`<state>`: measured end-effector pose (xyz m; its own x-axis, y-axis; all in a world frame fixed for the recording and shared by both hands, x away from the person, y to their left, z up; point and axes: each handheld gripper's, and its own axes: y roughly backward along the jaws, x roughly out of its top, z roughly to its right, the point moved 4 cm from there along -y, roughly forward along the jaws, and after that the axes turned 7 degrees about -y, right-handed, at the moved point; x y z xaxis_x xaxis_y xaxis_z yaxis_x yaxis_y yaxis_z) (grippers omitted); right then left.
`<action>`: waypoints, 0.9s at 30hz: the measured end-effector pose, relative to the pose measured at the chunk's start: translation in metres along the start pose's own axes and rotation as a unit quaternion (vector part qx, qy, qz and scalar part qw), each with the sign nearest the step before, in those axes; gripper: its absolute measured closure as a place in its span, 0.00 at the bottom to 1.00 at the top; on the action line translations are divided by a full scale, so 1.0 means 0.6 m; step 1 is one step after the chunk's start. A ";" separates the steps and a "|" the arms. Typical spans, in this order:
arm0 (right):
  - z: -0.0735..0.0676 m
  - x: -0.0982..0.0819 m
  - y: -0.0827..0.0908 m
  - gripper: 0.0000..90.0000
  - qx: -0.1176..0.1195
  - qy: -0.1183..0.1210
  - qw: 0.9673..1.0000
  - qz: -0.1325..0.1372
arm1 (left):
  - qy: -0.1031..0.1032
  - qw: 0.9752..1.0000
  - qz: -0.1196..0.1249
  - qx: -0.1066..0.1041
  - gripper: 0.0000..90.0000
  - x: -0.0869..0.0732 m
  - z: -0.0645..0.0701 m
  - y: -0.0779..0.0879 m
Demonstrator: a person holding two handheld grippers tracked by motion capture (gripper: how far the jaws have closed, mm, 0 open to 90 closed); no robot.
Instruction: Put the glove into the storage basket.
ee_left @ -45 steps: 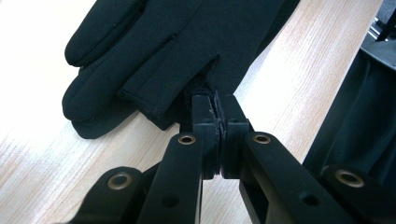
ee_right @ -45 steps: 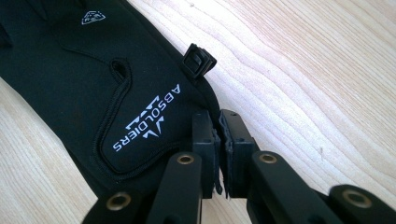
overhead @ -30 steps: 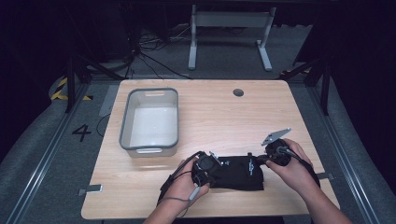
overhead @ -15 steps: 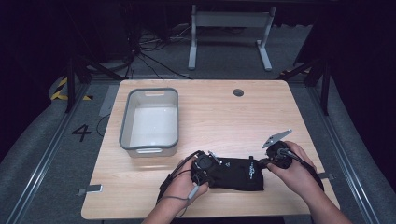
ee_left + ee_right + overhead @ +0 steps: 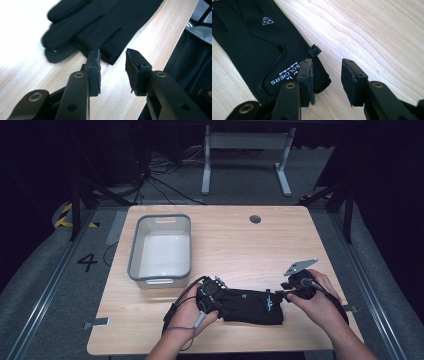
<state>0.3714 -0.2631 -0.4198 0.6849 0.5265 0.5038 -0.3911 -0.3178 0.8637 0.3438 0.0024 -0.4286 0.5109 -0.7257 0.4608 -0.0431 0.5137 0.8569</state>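
The black glove (image 5: 250, 306) lies lengthwise between my tongs, fingertips at my left tongs (image 5: 113, 65), cuff at my right tongs (image 5: 327, 73), both just opened, gripping nothing.

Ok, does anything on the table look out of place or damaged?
Nothing stands out. The black glove lies flat on the table, both grippers' jaws have just been opening with nothing between them, and the grey bin sits upright and empty.
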 end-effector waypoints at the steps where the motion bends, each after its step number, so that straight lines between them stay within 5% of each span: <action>1: 0.001 -0.001 0.000 0.68 0.001 -0.002 1.000 0.001 | 0.003 1.000 0.005 0.002 0.73 0.001 -0.002 0.004; 11: 0.019 -0.013 0.010 0.68 0.002 -0.020 1.000 0.023 | 0.005 0.998 0.061 0.025 0.74 0.017 -0.013 0.026; 27: 0.044 -0.050 0.018 0.66 0.003 -0.052 0.998 0.022 | -0.040 0.997 0.063 0.020 0.72 0.061 -0.003 0.003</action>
<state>0.3629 -0.3031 -0.4260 0.7279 0.4264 0.5370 -0.4183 -0.3444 0.8405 0.3636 -0.0222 -0.4106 0.4288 -0.6921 0.5806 -0.1367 0.5856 0.7990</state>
